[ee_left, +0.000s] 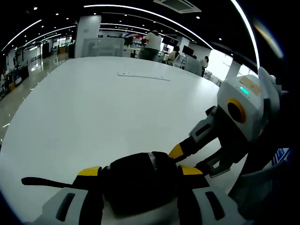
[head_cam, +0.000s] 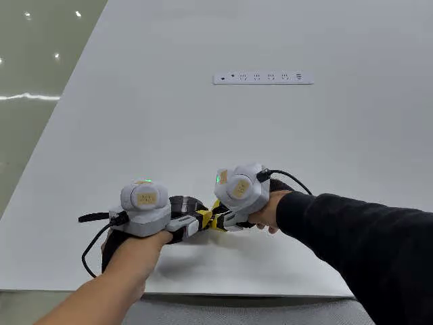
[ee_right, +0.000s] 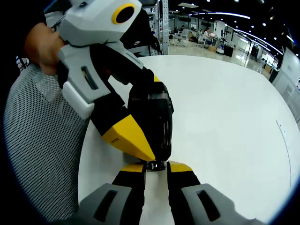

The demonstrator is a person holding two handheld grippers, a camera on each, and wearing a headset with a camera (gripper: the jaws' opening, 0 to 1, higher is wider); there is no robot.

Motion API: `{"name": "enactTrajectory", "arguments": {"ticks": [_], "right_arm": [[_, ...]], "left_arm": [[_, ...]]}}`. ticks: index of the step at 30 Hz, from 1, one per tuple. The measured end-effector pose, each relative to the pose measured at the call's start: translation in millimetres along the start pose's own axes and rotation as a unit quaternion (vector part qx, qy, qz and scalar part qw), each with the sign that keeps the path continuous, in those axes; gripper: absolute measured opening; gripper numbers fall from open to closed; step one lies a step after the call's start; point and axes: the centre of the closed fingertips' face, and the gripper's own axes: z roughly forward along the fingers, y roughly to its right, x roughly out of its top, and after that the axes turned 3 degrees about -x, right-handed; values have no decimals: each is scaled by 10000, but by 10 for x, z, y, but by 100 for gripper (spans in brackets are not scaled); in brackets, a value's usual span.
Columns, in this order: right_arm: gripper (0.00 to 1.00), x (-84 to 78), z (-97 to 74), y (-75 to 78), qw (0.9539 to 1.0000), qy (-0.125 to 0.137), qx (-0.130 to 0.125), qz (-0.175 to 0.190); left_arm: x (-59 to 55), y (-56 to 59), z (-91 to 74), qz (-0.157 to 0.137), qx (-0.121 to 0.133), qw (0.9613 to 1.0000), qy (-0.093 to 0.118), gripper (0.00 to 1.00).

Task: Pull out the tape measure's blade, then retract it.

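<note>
A black tape measure (head_cam: 185, 204) is held low over the white table (head_cam: 203, 115), near its front edge. My left gripper (ee_left: 140, 170) is shut on the tape measure's case (ee_left: 138, 187), one yellow-tipped jaw on each side. My right gripper (ee_right: 156, 167) meets it from the right and is shut on the small black hook (ee_right: 155, 164) at the blade's end, right against the case (ee_right: 152, 112). No length of blade shows between hook and case. In the head view the left gripper (head_cam: 196, 213) and right gripper (head_cam: 216, 219) stand tip to tip.
A white power strip (head_cam: 262, 78) lies flat at the table's far side. The table's front edge (head_cam: 203, 292) runs just below the grippers, and the floor (head_cam: 34, 81) shows past the left edge. A black cable (head_cam: 91, 247) trails from the left gripper. People stand far behind the table (ee_left: 152, 44).
</note>
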Motion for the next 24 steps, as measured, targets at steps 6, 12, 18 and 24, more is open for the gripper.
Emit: {"name": "enactTrajectory", "arguments": {"ticks": [6, 12, 18, 24], "right_arm": [[17, 32, -62, 20, 9999, 129, 0, 83], [24, 62, -85, 0, 9997, 223, -3, -39], [27, 58, -120, -25, 9997, 228, 10, -92], [28, 61, -189, -18, 9996, 261, -53, -48]], "left_arm": [[1, 8, -3, -12, -11, 10000, -14, 60], [-4, 11, -7, -6, -40, 10000, -27, 60], [6, 12, -19, 22, -141, 9998, -161, 60], [61, 12, -81, 62, -208, 9997, -118, 59]]}}
